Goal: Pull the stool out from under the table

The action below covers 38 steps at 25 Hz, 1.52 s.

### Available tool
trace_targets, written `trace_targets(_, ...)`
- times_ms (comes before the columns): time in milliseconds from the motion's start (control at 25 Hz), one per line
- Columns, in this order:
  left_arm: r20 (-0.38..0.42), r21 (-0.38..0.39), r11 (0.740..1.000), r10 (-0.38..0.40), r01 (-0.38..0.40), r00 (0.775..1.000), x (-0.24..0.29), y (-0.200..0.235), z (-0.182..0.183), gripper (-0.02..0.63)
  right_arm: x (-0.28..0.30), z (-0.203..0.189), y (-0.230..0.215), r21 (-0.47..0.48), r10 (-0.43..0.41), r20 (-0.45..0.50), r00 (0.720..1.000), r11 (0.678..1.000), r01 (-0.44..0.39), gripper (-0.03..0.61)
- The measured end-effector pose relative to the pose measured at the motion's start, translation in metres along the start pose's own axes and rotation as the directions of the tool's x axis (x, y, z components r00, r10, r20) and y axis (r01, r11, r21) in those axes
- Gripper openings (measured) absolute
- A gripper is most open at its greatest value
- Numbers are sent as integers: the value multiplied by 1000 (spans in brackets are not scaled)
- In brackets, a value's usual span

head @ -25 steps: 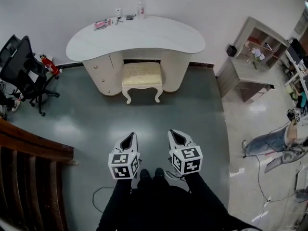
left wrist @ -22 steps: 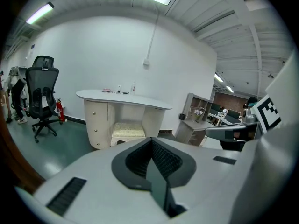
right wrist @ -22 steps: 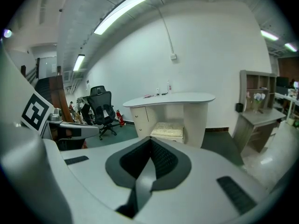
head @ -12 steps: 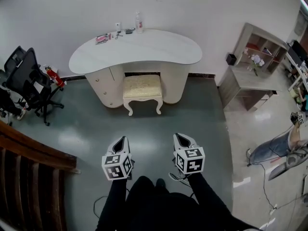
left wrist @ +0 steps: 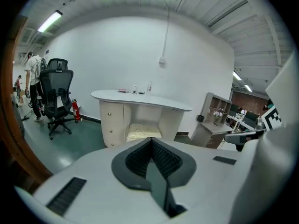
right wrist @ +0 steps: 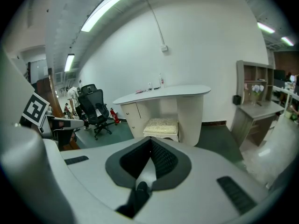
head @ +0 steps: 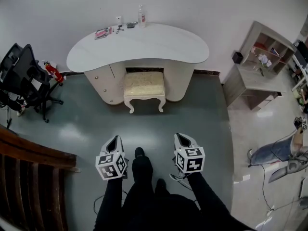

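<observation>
**Under the tabletop [head: 139, 44], the stool [head: 143, 83] sits tucked in**

Well apart from it, above the green floor [head: 86, 124], the left gripper [head: 114, 139] and right gripper [head: 182, 137] point toward it, each with jaws pressed together, holding nothing.

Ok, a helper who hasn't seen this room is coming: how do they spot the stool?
Against the back wall stands a white kidney-shaped table. The stool sits in the knee gap under its middle, right of the drawers. Unlike the black office chair at the left, it is low and backless, with a cream cushion and curved white legs.
</observation>
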<state>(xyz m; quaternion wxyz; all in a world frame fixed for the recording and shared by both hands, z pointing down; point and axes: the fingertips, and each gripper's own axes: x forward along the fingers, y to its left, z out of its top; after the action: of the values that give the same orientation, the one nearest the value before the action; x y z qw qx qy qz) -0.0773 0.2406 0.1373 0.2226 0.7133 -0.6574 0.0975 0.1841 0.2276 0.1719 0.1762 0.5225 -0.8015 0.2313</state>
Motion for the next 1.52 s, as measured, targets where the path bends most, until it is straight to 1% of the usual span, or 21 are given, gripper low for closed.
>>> trace_targets(120,-23,-11,1000,7,-7,1000,31,21,4,8,30,6,-2,-21,-12,-32,999,1000,11,5)
trace_targets(240,-56,0,1000,7,-7,998,71,42,10,8,65,18,-8,-26,-30,-54,998,999,28,5)
trace_targets(400,-102,7,1000,27,-26,994,127,70,16,8,115,30,-24,12,-77,-85,993,997,78,5)
trace_targets(560,-154,10,1000,7,-5,988,179,91,16,8,163,39,-34,14,-134,-120,984,991,136,5)
trace_targets(720,-209,16,1000,-18,22,978,220,104,14,9,199,40,-45,7,-204,-171,964,978,208,5)
trace_targets(840,-238,26,999,-36,44,971,243,110,10,9,222,39,-48,13,-209,-185,960,976,215,5)
trace_targets(880,-245,27,998,-41,49,969,250,113,8,9,231,37,-48,22,-198,-190,961,978,206,21)
trace_targets(920,-252,25,998,-44,52,967,257,115,4,10,240,35,-48,31,-187,-198,962,980,197,56)
trace_targets(1000,-265,18,998,-49,56,963,271,120,-6,14,258,29,-52,36,-172,-217,961,982,183,87)
trace_targets(1120,-274,0,999,-46,48,961,296,128,-22,46,286,21,-65,34,-166,-227,960,983,178,131)
trace_targets(1240,-269,-10,999,-49,48,962,320,137,-43,81,315,8,-76,20,-167,-222,961,984,176,157)
trace_targets(1400,-271,-11,998,-59,58,961,348,147,-88,175,349,-24,-84,-4,-155,-208,966,988,157,180)
trace_targets(1520,-252,-11,998,-66,65,965,374,148,-113,223,376,-41,-101,-36,-161,-169,972,987,158,195)
